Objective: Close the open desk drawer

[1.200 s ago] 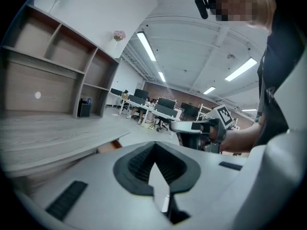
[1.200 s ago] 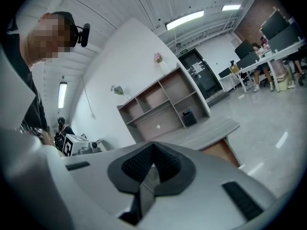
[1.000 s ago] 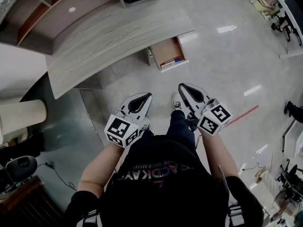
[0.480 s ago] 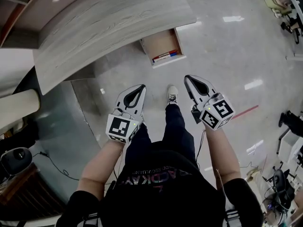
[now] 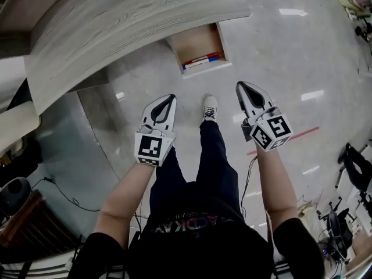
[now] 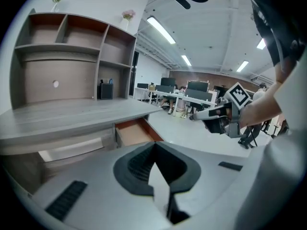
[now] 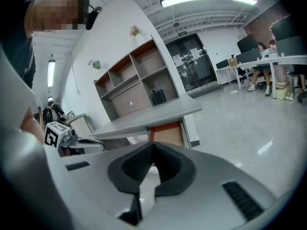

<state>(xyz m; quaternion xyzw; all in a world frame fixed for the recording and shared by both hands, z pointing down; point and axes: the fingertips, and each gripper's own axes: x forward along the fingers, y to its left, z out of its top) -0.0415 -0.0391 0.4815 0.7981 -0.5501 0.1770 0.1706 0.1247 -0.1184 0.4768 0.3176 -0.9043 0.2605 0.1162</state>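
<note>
- A red line (image 5: 290, 139) is marked on the glossy floor (image 5: 290, 57).
- A black cable (image 5: 64, 192) is trailed over the floor.
- Small flowers (image 7: 134, 30) are set atop a shelf unit (image 7: 139, 80).

Right tool (image 7: 153, 146) with jaws together, open drawer (image 7: 169, 131) just past its tips — under grey desk (image 7: 158, 113), shelf unit (image 7: 136, 78) behind

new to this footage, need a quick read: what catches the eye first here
The open drawer under the grey wood desk, at the top of the head view, stands out, with what look like red and blue pens at its front. Below it the left claw and right claw, both shut and empty, point toward it from either side of the person's leg.
</note>
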